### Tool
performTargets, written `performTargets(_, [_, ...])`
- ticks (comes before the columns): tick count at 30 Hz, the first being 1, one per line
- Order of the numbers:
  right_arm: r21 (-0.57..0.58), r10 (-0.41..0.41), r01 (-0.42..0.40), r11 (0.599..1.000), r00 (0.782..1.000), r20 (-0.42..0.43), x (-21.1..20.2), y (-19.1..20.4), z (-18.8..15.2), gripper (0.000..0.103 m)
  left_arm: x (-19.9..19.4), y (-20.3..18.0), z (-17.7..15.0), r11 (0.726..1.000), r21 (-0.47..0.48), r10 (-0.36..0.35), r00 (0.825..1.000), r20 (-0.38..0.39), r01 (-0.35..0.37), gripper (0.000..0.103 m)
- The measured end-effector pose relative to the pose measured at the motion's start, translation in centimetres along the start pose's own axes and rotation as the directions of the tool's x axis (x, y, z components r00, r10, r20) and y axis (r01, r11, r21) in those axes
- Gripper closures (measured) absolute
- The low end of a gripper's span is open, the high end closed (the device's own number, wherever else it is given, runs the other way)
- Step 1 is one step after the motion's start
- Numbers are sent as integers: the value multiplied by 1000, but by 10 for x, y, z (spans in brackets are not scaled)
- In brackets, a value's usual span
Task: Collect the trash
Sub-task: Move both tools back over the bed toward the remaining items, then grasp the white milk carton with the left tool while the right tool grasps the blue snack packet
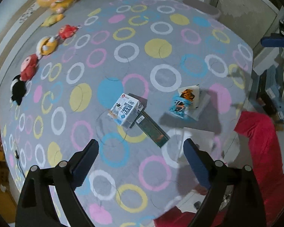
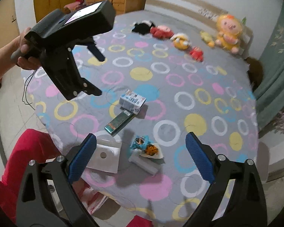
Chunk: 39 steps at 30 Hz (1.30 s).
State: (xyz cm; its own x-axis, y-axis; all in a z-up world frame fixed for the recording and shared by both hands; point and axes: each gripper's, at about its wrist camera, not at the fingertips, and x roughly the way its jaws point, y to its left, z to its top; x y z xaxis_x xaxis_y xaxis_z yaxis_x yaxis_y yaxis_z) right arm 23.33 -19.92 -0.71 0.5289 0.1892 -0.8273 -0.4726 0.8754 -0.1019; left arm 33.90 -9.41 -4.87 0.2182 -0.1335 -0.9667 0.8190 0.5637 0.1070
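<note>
**Trash on bed, both tongs spread and empty**

White carton (image 1: 126,111) lies mid-bed, overlapping a long green box (image 1: 151,128). Snack wrappers (image 2: 145,147) sit near the bed's edge beside a white envelope (image 2: 106,156). Left tongs (image 1: 141,160) spread wide above the bedspread (image 1: 161,47), touching nothing. Right tongs (image 2: 141,158) likewise wide, nothing held. Plush toys (image 2: 179,40) line the far side.

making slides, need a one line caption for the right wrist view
Open right tongs hover over snack wrappers on the circle-print bed, left tongs raised above a milk carton.
</note>
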Motion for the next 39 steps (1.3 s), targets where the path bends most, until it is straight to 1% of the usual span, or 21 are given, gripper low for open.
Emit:
performTargets(4, [0, 22, -22, 1000, 998, -56, 43, -7, 1, 10, 37, 13, 7, 1000, 13, 6, 1000, -31, -5, 15])
performTargets(5, [2, 26, -26, 1000, 997, -68, 54, -9, 0, 10, 47, 18, 9, 1000, 7, -9, 999, -37, 9, 15])
performTargets(6, [8, 42, -42, 999, 996, -83, 66, -10, -2, 10, 57, 22, 11, 1000, 3, -17, 999, -46, 17, 15])
performTargets(8, [21, 67, -65, 998, 992, -105, 85, -13, -3, 10, 74, 27, 12, 1000, 12, -6, 998, -70, 7, 15])
performTargets(11, [42, 107, -102, 994, 984, -141, 114, -18, -7, 10, 99, 34, 15, 999, 27, 20, 994, -103, -17, 15])
performTargets(13, [58, 133, -125, 990, 977, -170, 136, -20, -11, 10, 115, 41, 17, 1000, 18, -3, 993, -121, 5, 15])
performTargets(16, [74, 159, -147, 986, 966, -202, 157, -21, -17, 10, 132, 49, 23, 1000, 9, -2, 990, -141, 4, 15])
performTargets(19, [74, 167, -154, 985, 957, -237, 179, -21, -24, 10, 150, 52, 29, 1000, 30, 4, 988, -152, 0, 15])
performTargets(27, [84, 181, -164, 983, 940, -288, 224, -23, -37, 11, 183, 54, 42, 997, 79, 5, 983, -183, 10, 15])
performTargets(30, [88, 190, -172, 981, 935, -299, 233, -24, -40, 11, 190, 52, 44, 994, 102, -9, 982, -187, 28, 14])
performTargets(33, [89, 200, -181, 979, 929, -310, 240, -24, -42, 12, 197, 47, 45, 990, 143, 7, 981, -192, 21, 15])
performTargets(35, [81, 196, -179, 980, 928, -317, 245, -24, -43, 16, 200, 47, 44, 988, 149, -4, 981, -194, 33, 14])
performTargets(39, [84, 204, -186, 979, 924, -322, 254, -24, -45, 17, 208, 48, 45, 986, 164, 6, 979, -204, 29, 14])
